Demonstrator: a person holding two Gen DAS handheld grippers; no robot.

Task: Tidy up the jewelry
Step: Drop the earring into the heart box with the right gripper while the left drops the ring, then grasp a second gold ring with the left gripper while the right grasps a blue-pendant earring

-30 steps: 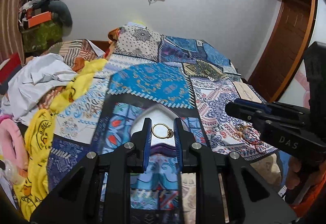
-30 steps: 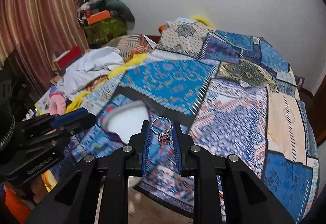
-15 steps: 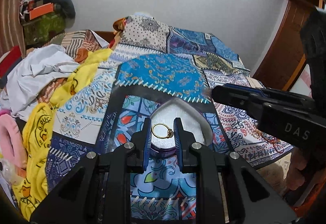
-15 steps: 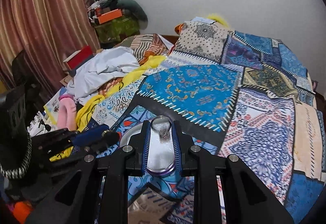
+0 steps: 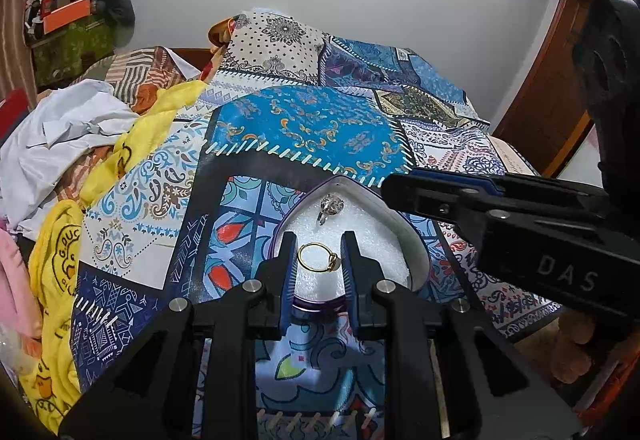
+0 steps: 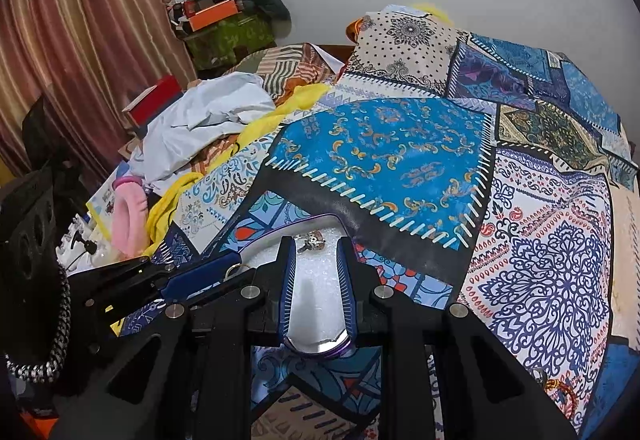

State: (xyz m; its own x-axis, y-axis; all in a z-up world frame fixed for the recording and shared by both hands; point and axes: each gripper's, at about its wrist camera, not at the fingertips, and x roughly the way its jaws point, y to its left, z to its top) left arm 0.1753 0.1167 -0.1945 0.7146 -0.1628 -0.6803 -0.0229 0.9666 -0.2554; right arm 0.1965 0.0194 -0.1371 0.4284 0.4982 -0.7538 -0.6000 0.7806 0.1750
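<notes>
A pointed jewellery box point(image 5: 404, 240) with white foam lies open on the patchwork bedspread point(image 5: 304, 127). My left gripper point(image 5: 318, 238) hovers over the box's near half, shut on a thin gold ring point(image 5: 318, 258). A silver ring with a stone point(image 5: 330, 206) rests on the foam near the box's point. My right gripper point(image 5: 394, 185) comes in from the right, its tips short of that ring. In the right wrist view the silver ring point(image 6: 311, 239) sits just past my right gripper point(image 6: 315, 243), whose pads stand narrowly apart with nothing between them. The left gripper point(image 6: 236, 266) is at lower left.
Piled at the bed's left side are a white cloth point(image 5: 60, 135), a yellow cloth point(image 5: 56, 260) and a pink item point(image 6: 128, 215). A gold and red trinket point(image 6: 560, 388) lies near the bed's right edge. A wooden door point(image 5: 552, 87) stands at right.
Both grippers have moved forward and down over the box. The silver ring, held between the right pads before, now lies on the foam beyond them. The left gripper still holds the gold ring.
</notes>
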